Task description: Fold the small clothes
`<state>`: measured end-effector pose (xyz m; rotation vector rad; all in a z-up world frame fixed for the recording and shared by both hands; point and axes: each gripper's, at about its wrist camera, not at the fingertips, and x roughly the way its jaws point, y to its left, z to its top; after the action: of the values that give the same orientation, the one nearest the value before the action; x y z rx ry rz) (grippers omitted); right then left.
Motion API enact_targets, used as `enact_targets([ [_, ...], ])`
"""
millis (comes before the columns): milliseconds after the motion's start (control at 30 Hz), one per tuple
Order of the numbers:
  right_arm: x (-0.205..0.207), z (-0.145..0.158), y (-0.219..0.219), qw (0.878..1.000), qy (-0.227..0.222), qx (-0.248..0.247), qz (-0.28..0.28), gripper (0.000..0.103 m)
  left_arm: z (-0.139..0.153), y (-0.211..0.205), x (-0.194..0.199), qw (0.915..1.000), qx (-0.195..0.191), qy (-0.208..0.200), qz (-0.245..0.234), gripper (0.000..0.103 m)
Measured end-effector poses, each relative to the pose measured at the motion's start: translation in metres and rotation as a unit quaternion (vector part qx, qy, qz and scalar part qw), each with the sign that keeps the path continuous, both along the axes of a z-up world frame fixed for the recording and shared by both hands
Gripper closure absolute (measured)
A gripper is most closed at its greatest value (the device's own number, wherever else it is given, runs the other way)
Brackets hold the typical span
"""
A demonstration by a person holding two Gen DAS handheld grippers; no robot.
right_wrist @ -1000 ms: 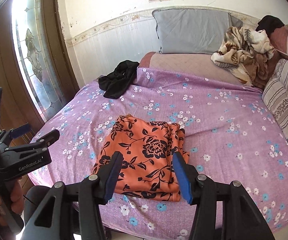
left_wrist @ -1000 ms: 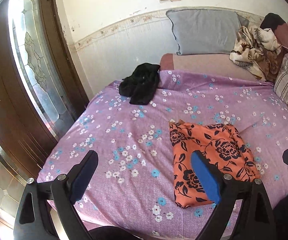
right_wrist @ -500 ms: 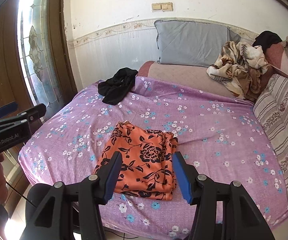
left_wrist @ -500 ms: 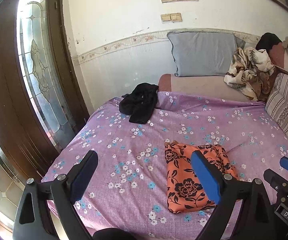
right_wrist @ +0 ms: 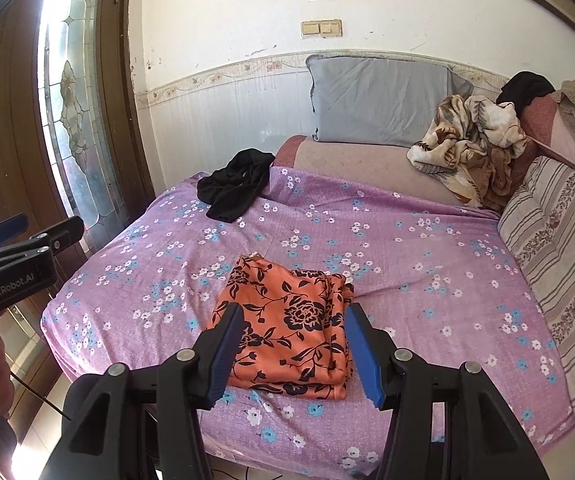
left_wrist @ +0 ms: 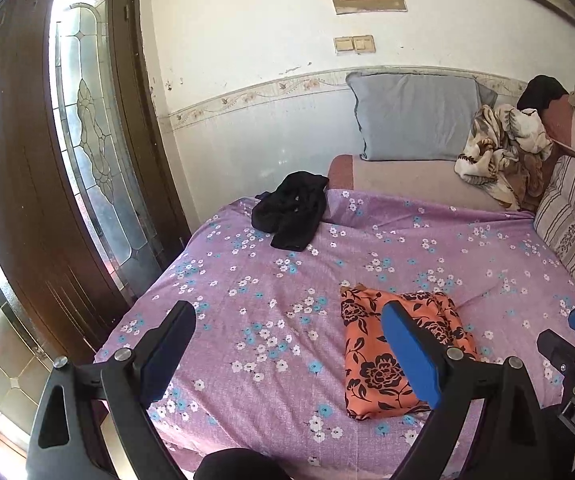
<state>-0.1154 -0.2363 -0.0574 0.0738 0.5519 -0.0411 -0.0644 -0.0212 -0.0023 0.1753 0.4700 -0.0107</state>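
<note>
We are in a home bedroom — a bed [right_wrist: 407,248] under a purple floral sheet fills the room, with a grey pillow [right_wrist: 379,108] propped against the wall and a crumpled blanket [right_wrist: 467,148] beside it. We also see a wooden door [left_wrist: 27,200] with a leaded-glass panel — and light switches [right_wrist: 321,28] on the scuffed white wall.

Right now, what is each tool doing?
Left tool: open, holding nothing.
Right tool: open, holding nothing, above the folded orange cloth.
</note>
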Motion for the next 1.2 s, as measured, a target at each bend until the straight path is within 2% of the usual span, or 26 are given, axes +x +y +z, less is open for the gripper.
enact_targets([
  [567,-0.027,0.039,0.016,0.999,-0.045,0.0,-0.002,0.046,0.033,0.021,-0.035,0.9993,-0.022,-0.03,-0.005,0.009],
  [633,-0.03,0.044,0.018,0.999,-0.052,-0.002,-0.001,0.044,0.036,0.021,-0.038,0.9992,-0.02,-0.034,-0.005,0.006],
  [700,-0.033,0.048,0.021,0.998,-0.055,-0.005,0.0,0.044,0.038,0.023,-0.039,0.9992,-0.023,-0.032,-0.006,0.002],
  [1000,-0.037,0.06,0.019,0.998,-0.065,-0.012,-0.002,0.044,0.049,0.028,-0.034,0.9989,-0.029,-0.037,-0.01,0.002],
  [1200,-0.025,0.055,0.017,0.998,-0.059,-0.017,-0.003,0.042,0.049,0.032,-0.025,0.9989,-0.034,-0.031,-0.01,0.001],
])
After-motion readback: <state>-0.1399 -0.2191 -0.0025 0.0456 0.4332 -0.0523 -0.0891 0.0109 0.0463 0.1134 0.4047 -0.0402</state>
